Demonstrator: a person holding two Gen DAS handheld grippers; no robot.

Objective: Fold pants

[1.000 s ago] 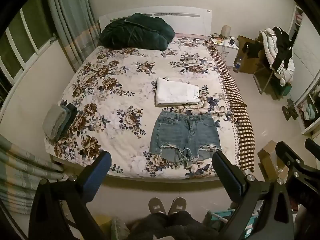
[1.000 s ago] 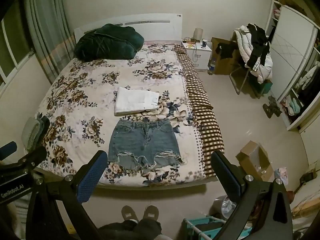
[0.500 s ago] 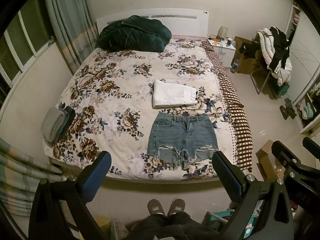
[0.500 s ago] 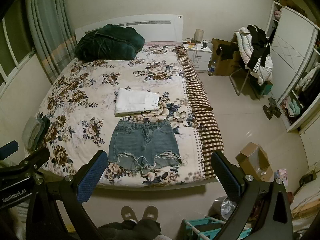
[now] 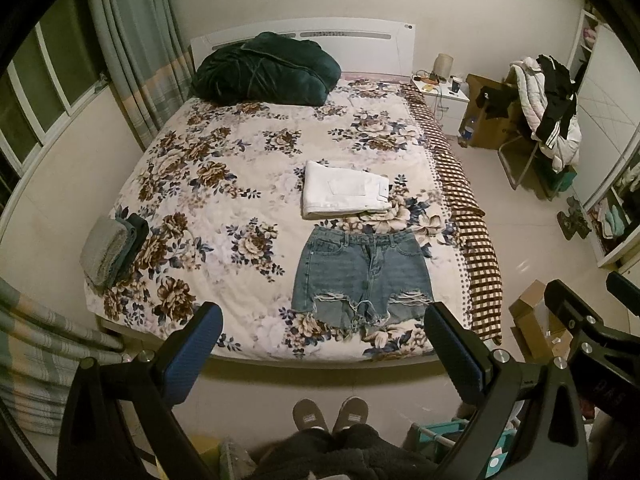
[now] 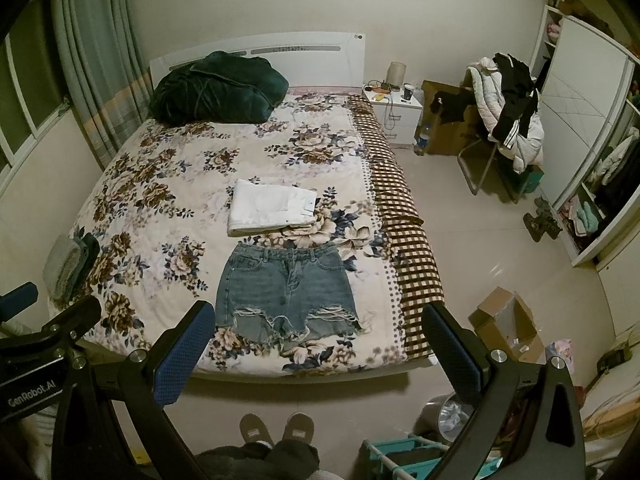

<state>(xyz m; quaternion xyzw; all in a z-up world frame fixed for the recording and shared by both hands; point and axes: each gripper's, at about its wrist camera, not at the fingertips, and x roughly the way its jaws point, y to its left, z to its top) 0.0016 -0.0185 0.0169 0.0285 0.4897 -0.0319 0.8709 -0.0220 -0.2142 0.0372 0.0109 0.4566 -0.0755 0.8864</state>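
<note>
Now nearer, denim shorts [image 5: 362, 276] flat, grippers spread

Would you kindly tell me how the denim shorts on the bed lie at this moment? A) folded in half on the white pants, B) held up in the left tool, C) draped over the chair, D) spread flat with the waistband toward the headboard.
D: the denim shorts lie spread flat on the bed, waistband toward the headboard, just below the folded white pants.

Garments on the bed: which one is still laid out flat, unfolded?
The denim shorts, spread open nearest the foot of the bed. The white pants behind them are already folded into a rectangle.
</note>
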